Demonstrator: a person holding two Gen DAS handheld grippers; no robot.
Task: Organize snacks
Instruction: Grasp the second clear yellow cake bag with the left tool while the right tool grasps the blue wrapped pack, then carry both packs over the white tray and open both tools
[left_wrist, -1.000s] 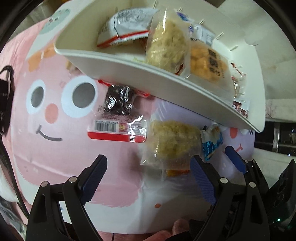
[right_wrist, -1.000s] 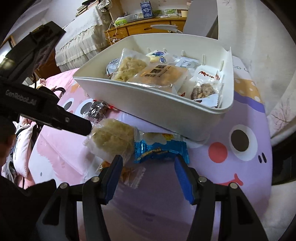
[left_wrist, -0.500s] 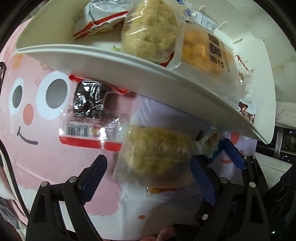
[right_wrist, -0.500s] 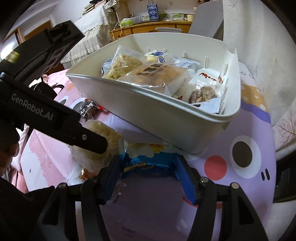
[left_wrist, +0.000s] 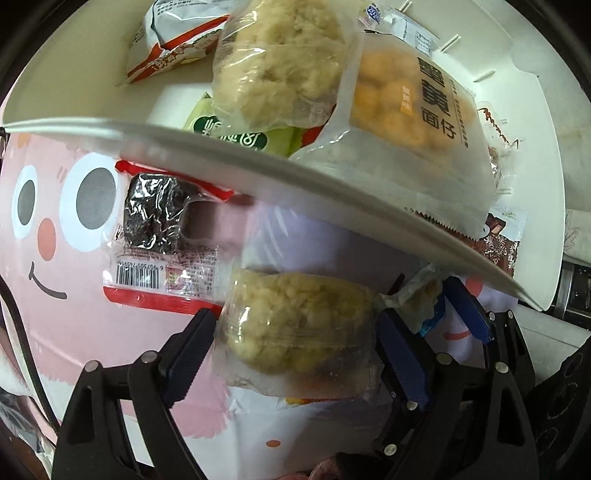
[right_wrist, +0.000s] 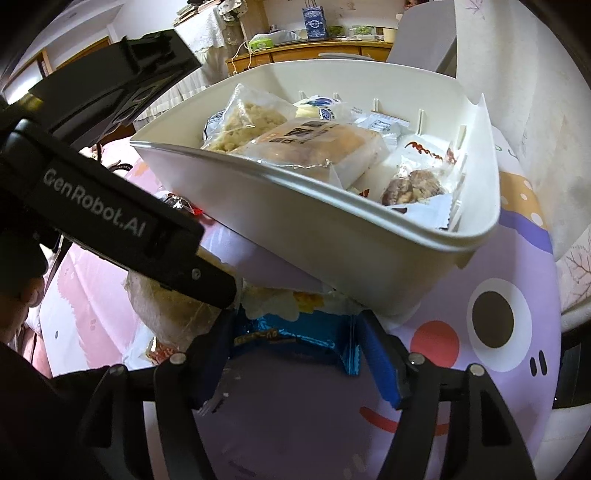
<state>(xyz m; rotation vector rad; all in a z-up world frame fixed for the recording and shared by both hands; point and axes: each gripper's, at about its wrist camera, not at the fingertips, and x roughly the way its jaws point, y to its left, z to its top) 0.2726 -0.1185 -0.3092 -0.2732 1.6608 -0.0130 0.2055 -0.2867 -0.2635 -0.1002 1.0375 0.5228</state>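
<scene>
Most snacks already lie in the white bin (right_wrist: 332, 229). Left tongs (left_wrist: 295, 343) straddle a clear pastry pack (left_wrist: 299, 332); right tongs (right_wrist: 295, 354) straddle a blue pack (right_wrist: 291, 328); whether either clamps, I cannot tell. A dark pack (left_wrist: 155, 236) waits far left on the cartoon cloth (left_wrist: 74, 295).

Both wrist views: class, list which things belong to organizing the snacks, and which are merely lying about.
Belong to the job:
white bin
clear pack of pale crumbly snack between left gripper fingers
blue snack packet between right gripper fingers
dark snack pack with barcode

Lying about:
cartoon-face cloth
wooden dresser
</scene>
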